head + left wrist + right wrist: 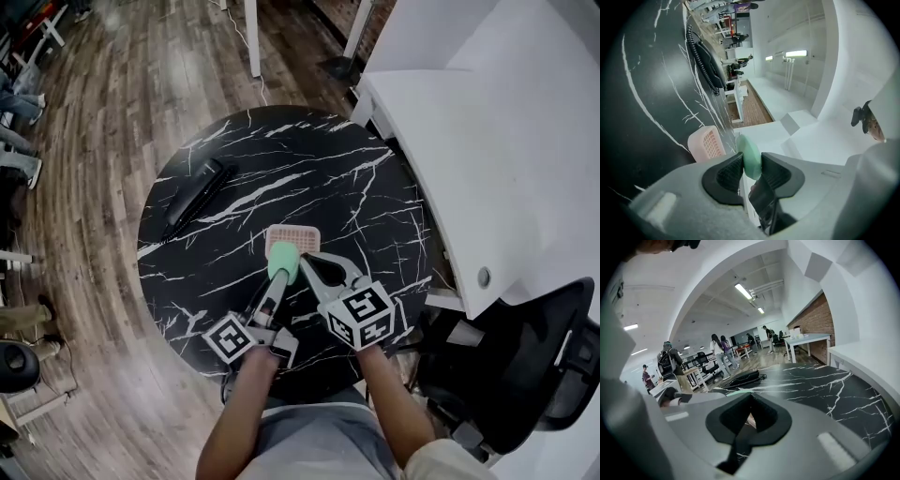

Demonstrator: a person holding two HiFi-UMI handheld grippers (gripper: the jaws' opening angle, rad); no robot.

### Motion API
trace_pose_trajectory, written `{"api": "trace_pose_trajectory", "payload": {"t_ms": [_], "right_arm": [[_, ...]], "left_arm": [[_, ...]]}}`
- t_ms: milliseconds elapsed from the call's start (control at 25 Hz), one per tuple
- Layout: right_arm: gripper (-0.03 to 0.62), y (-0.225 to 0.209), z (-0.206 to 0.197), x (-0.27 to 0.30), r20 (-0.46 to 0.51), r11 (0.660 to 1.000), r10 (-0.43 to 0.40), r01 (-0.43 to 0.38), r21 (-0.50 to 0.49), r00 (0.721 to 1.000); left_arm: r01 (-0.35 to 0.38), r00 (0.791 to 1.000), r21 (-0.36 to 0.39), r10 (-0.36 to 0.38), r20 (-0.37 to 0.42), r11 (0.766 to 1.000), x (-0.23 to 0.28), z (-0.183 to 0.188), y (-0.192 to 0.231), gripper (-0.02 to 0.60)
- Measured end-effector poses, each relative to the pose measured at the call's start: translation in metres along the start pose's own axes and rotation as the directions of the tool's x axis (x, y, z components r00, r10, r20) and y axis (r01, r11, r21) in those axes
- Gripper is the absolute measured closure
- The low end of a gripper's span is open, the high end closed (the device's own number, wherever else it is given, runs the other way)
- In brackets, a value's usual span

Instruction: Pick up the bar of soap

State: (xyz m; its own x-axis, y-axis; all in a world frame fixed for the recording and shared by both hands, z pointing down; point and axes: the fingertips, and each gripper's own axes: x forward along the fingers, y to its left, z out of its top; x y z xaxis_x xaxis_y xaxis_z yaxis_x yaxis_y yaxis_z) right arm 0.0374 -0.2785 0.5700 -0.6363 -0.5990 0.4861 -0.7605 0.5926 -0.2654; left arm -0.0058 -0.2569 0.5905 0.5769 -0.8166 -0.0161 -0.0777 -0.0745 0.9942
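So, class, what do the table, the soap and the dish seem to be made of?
Table: black stone or a stone-look laminate, smooth, with white veins. Soap: smooth, matt, pale green solid bar. Dish: pink plastic, probably, judging by its moulded grid.

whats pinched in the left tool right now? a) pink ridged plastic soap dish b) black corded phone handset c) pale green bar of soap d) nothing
c: the left gripper view shows the pale green bar of soap pressed between the black pads of the left tool.
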Motion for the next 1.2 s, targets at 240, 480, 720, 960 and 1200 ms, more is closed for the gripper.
{"api": "trace_pose_trajectory", "payload": {"t_ms": [240, 480, 720, 960, 1200], "right_arm": [[0.593, 0.003, 0.006, -0.016, 0.022, 1.000, -0.003, 0.003, -0.008, 1.000], [0.593, 0.009, 0.014, -0.033, 0.053, 1.000, -0.002, 0.004, -0.028, 0.999], [0.594, 0.019, 0.023, -0.049, 0.084, 0.999, 0.004, -0.001, -0.036, 0.996], [0.594, 0.028, 0.038, -0.061, 0.111, 0.998, 0.019, -0.012, -0.061, 0.994], [0.594, 0.032, 0.051, -0.071, 0.139, 0.997, 0.029, -0.019, -0.078, 0.990]], "left_arm": [[0.017, 1.000, -0.009, -0.017, 0.016, 1.000, -0.002, 0.000, -0.016, 0.462], [0.043, 0.999, 0.001, -0.043, 0.018, 0.999, -0.003, -0.004, -0.035, 0.462], [0.069, 0.998, -0.001, -0.069, 0.017, 0.998, -0.003, -0.010, -0.055, 0.462], [0.094, 0.996, -0.006, -0.094, 0.015, 0.996, -0.001, -0.012, -0.072, 0.462], [0.110, 0.994, -0.005, -0.110, 0.014, 0.994, 0.001, -0.014, -0.086, 0.462]]}}
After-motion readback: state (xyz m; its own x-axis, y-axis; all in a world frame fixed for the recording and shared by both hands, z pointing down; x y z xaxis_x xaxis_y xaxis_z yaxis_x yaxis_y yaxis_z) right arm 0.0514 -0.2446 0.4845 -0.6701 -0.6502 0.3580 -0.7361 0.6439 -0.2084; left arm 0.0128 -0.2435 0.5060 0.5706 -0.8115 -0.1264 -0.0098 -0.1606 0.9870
